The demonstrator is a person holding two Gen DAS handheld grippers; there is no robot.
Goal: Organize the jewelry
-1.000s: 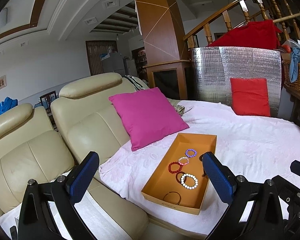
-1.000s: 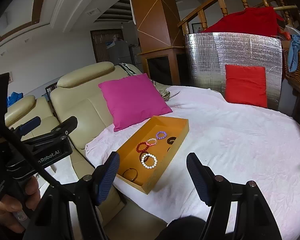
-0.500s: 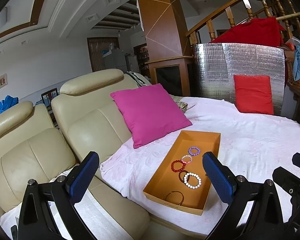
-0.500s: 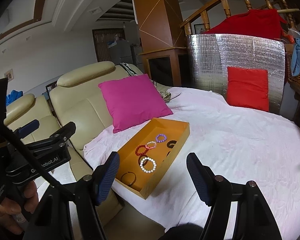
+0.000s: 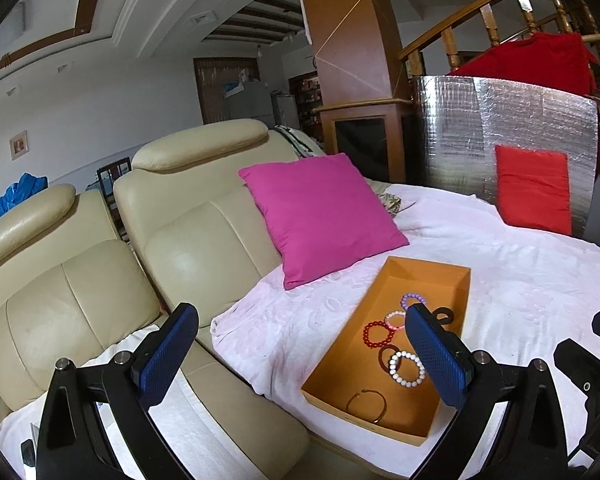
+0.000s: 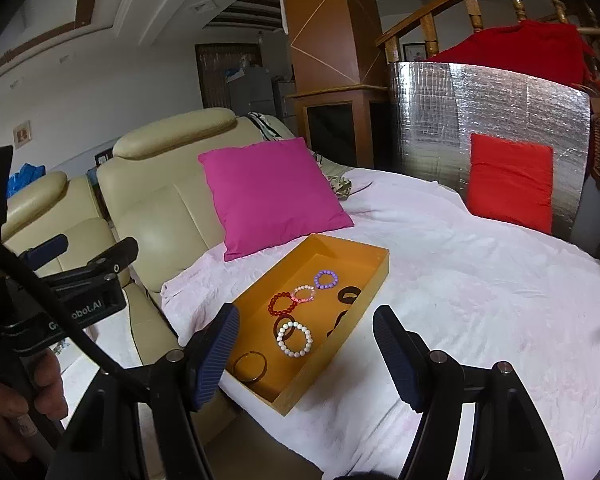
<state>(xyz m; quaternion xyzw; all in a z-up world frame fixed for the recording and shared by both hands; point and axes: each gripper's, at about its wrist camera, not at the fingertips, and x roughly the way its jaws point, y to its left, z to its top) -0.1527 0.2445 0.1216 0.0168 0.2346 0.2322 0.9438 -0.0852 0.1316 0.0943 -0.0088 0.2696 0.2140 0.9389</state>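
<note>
Orange tray [image 6: 376,276] on the white-covered bed [image 6: 480,280] holds every bracelet [image 6: 295,338]; both tongs, left [image 5: 300,356] and right [image 6: 304,354], gape wide and empty, having drifted slightly closer, nothing rearranged.

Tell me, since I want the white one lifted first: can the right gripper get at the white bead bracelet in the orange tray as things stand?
Probably yes. The right gripper is open and empty, the orange tray has no lid, and the white bead bracelet lies uncovered, though it overlaps a dark bangle.
</note>
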